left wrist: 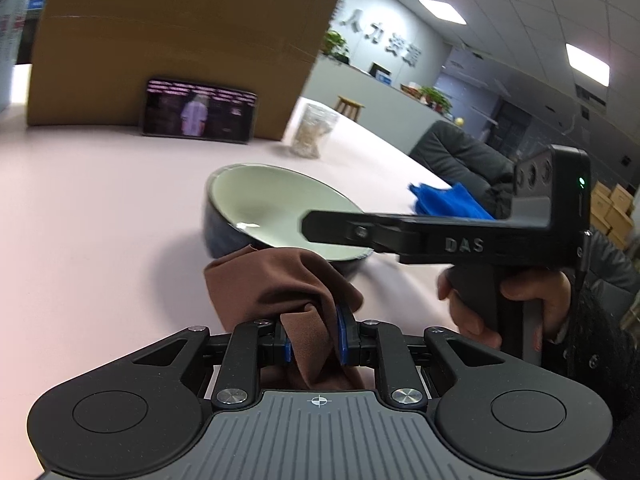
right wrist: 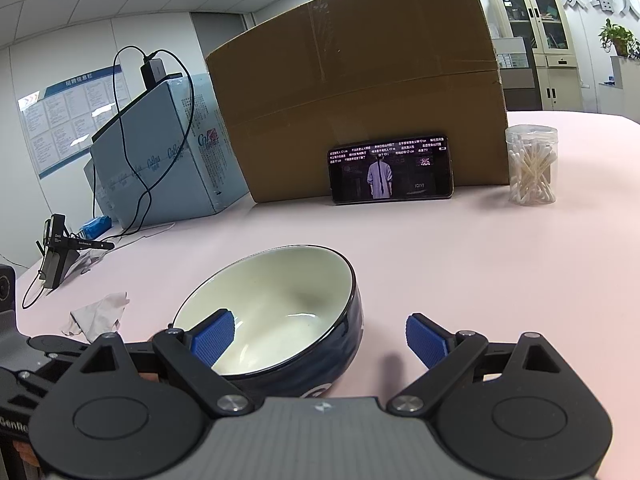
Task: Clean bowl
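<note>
A dark blue bowl [left wrist: 272, 204] [right wrist: 280, 304] with a cream inside sits tilted on the pink table, its opening turned toward the left in the right wrist view. My left gripper [left wrist: 316, 332] is shut on a brown cloth [left wrist: 276, 280], which bunches up just short of the bowl's near rim. My right gripper [right wrist: 320, 332] [left wrist: 314, 226] stands open across the bowl's near wall. Its left blue pad [right wrist: 212, 336] is inside the bowl, and its right pad [right wrist: 426, 340] is outside with a gap to the wall.
A large cardboard box [right wrist: 360, 80] stands at the back with a phone [right wrist: 392, 170] leaning on it. A jar of cotton swabs [right wrist: 531, 164] is at the right and a crumpled tissue [right wrist: 100, 312] at the left. A blue cloth [left wrist: 448, 200] lies beyond the bowl. A hand [left wrist: 520, 300] grips the right gripper's handle.
</note>
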A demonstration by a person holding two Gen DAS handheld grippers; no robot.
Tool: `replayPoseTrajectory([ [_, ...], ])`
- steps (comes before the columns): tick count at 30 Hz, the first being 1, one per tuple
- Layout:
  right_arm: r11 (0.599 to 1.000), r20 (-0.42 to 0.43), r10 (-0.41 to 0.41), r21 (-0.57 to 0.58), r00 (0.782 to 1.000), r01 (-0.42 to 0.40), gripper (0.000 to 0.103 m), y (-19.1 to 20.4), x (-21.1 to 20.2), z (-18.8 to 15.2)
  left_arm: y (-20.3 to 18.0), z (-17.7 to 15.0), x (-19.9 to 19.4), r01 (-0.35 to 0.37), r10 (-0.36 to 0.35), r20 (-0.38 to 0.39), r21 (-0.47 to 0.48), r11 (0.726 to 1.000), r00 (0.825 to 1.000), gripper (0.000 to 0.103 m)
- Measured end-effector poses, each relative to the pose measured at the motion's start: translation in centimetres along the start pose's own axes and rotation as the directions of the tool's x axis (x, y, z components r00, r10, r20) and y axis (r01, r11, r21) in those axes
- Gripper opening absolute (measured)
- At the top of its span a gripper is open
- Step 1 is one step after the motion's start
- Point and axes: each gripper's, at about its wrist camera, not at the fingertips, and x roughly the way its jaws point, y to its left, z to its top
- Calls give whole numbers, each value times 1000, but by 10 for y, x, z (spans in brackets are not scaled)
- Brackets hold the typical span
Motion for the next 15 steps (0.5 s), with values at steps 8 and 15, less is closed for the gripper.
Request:
replayPoseTrajectory([
  [8,999,1,52,-10,999,-52,95,1,-3,-1,-4,0,5,-18,18,-4,-16,1000,1000,18],
  [15,998,-6,59,17,998,-59,95,-3,-3,-1,-7,-1,5,-50,51,6,-36,998,999,18],
])
